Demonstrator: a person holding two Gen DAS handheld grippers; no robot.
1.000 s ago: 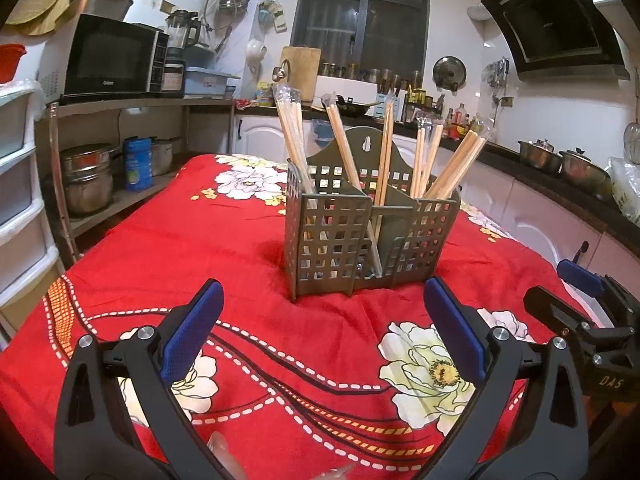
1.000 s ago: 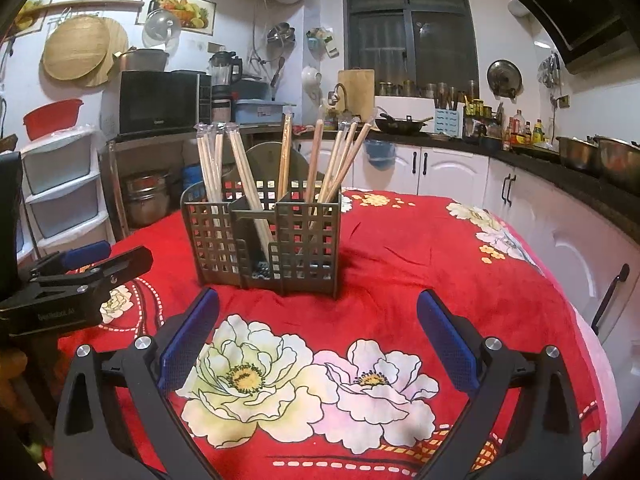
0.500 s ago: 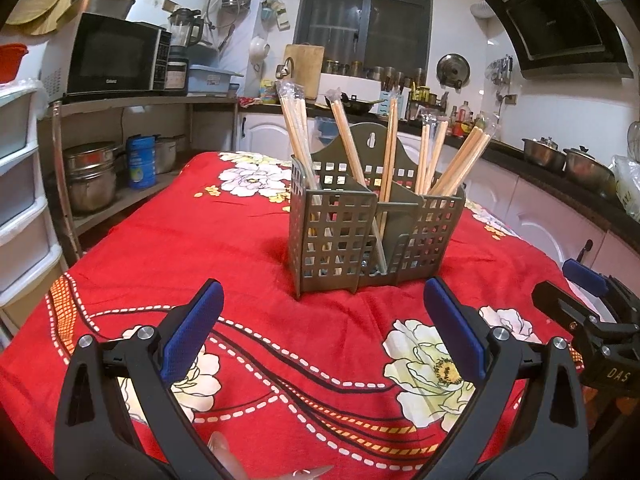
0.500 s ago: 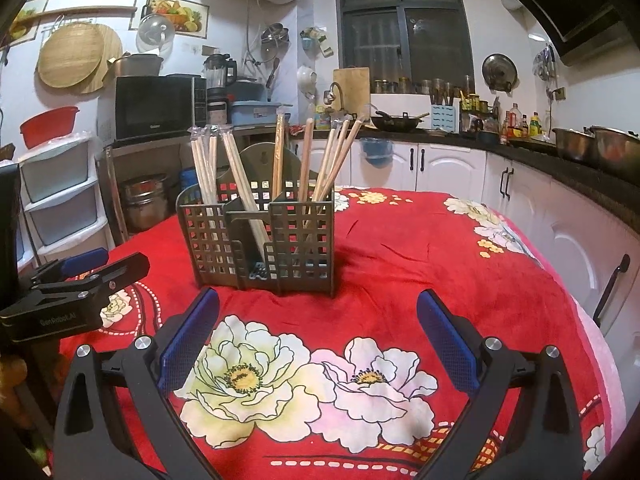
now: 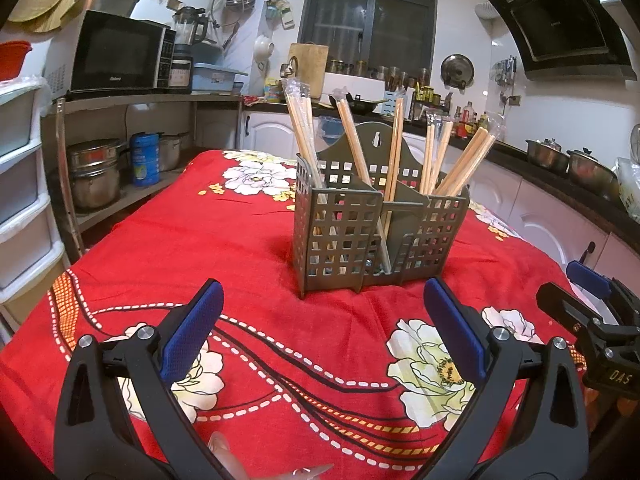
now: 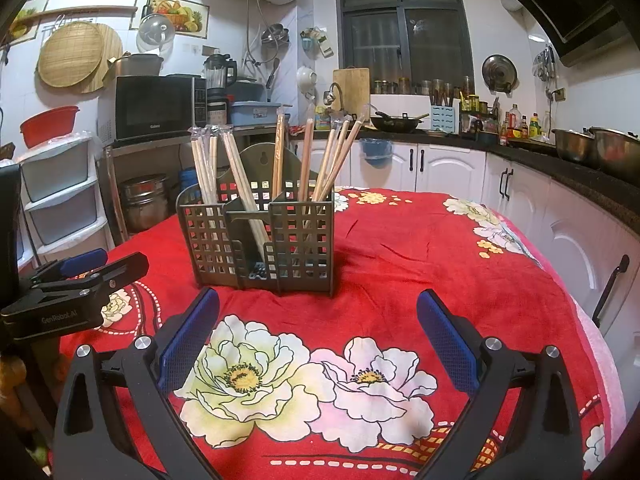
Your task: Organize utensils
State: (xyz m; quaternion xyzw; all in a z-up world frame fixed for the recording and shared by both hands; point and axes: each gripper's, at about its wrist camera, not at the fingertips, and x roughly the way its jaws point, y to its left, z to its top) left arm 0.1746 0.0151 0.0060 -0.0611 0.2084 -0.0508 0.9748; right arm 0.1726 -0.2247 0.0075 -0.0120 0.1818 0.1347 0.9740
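Observation:
A dark grey slotted utensil holder (image 5: 360,236) stands upright on the red floral tablecloth (image 5: 240,240); it also shows in the right wrist view (image 6: 260,240). Several wrapped pairs of wooden chopsticks (image 5: 460,164) stand in its compartments, also seen from the right wrist (image 6: 244,184). My left gripper (image 5: 324,332) is open and empty, a little short of the holder. My right gripper (image 6: 318,332) is open and empty, likewise in front of the holder. Each gripper appears at the edge of the other's view.
The table (image 6: 440,248) is ringed by kitchen counters with pots (image 5: 568,160) on the right, white cabinets (image 6: 440,168) behind, a shelf with a microwave (image 5: 120,56) and steel pots (image 5: 92,172) on the left, and plastic drawers (image 6: 60,200).
Both wrist views have shifted slightly; the holder sits a little lower and closer in view. Both grippers stay open and empty.

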